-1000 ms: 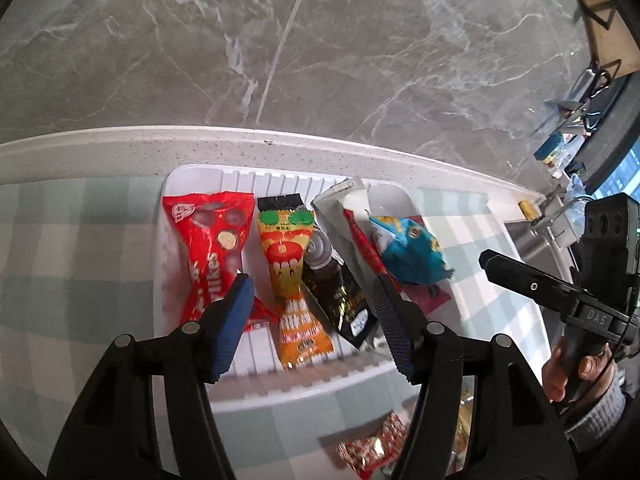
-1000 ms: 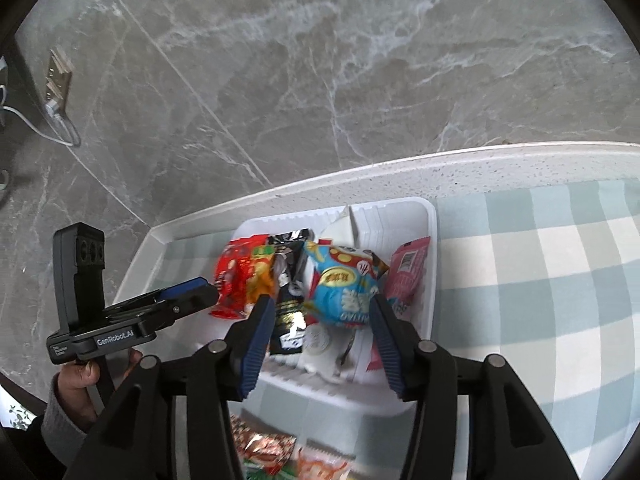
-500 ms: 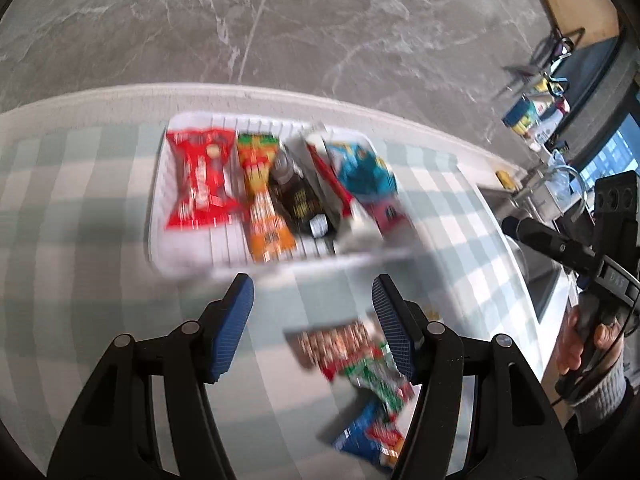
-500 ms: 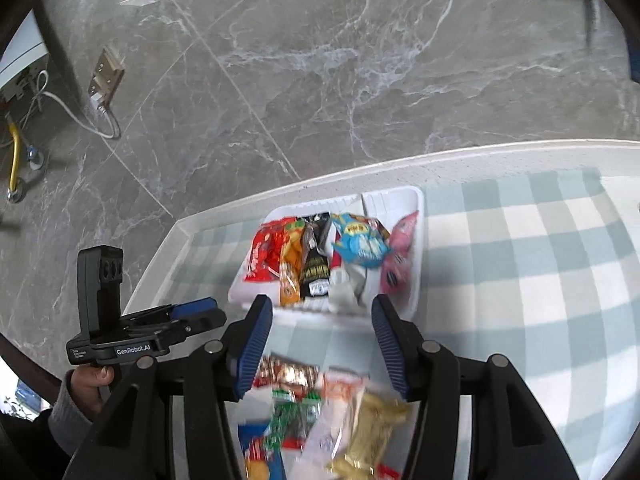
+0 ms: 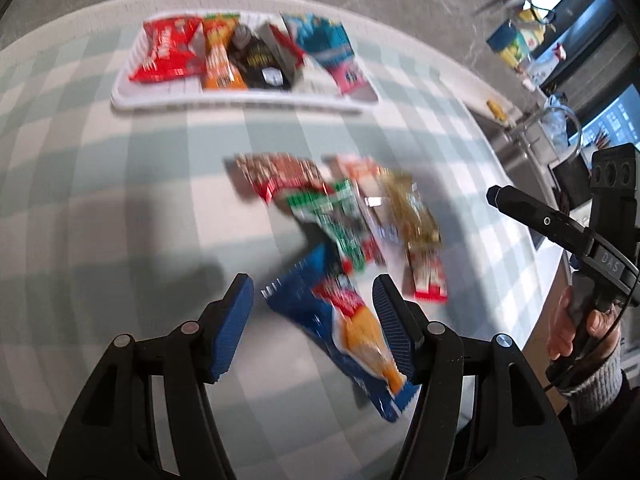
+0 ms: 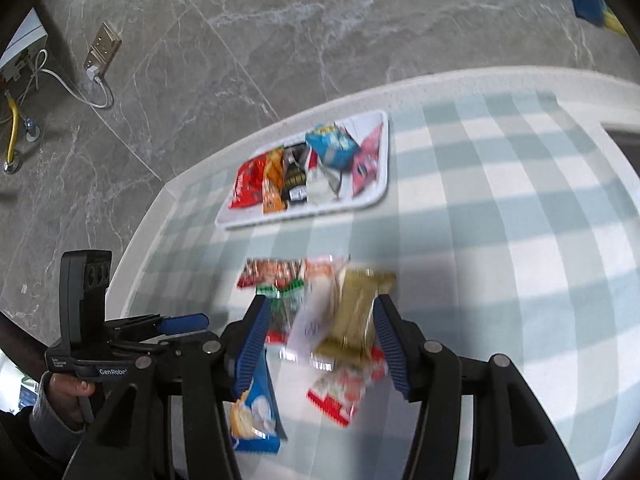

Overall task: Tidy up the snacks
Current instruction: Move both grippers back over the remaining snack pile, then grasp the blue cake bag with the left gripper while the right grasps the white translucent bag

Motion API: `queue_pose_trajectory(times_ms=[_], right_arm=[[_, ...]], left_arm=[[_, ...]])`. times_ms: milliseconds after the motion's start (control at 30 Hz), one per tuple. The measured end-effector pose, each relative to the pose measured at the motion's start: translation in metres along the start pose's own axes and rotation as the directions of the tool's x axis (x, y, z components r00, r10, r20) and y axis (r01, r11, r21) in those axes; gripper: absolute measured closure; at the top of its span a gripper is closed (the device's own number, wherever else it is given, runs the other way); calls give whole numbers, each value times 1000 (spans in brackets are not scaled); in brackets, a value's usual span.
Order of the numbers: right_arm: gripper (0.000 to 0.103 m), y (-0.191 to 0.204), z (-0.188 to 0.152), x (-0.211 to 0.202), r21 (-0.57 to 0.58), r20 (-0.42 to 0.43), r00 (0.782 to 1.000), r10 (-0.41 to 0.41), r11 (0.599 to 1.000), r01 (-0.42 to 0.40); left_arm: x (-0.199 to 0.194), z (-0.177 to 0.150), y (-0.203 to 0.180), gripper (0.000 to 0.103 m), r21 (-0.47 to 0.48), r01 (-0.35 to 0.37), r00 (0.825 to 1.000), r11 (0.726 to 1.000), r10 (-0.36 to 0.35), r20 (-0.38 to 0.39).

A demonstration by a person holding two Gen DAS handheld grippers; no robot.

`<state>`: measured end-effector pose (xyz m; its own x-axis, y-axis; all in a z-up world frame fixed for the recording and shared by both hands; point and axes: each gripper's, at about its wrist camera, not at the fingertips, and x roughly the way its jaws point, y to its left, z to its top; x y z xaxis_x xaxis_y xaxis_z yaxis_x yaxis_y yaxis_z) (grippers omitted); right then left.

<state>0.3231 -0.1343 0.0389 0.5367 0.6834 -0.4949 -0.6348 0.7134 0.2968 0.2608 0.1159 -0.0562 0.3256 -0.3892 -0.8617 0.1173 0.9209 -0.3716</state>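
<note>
The left gripper (image 5: 312, 304) stands half open and empty above the blue packet (image 5: 340, 324), presumably lining up a pick. The right gripper (image 6: 318, 332), jaws just opened slightly, holds nothing over the gold packet (image 6: 356, 312). Both packets lie in the loose pile near the white tray (image 5: 240, 102), which holds sorted snacks.

I see a pale green-and-white check tablecloth (image 5: 120, 200), white tray (image 5: 240, 100), grey marble-veined floor (image 6: 280, 40). Loose packets: blue one with orange (image 5: 344, 332), green-and-red (image 5: 340, 224), gold (image 6: 356, 312), red-and-white (image 6: 340, 396). Blue pads (image 5: 232, 320) on black grippers.
</note>
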Motion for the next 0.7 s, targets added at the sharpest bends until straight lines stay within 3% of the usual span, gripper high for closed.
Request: queue_pose_trajectory(times_ms=[500,700], right_arm=[[46,-3,-34,-16,-5,-25,1000,5,1000,-5],[46,-2,-37,-17,-29,-28,1000,-8,1000,7]], left_arm=[[30,-36,-36,43,1,-126,990,992,126,-63],[26,-41,-33,42,11,-169,985,985,170,-40]])
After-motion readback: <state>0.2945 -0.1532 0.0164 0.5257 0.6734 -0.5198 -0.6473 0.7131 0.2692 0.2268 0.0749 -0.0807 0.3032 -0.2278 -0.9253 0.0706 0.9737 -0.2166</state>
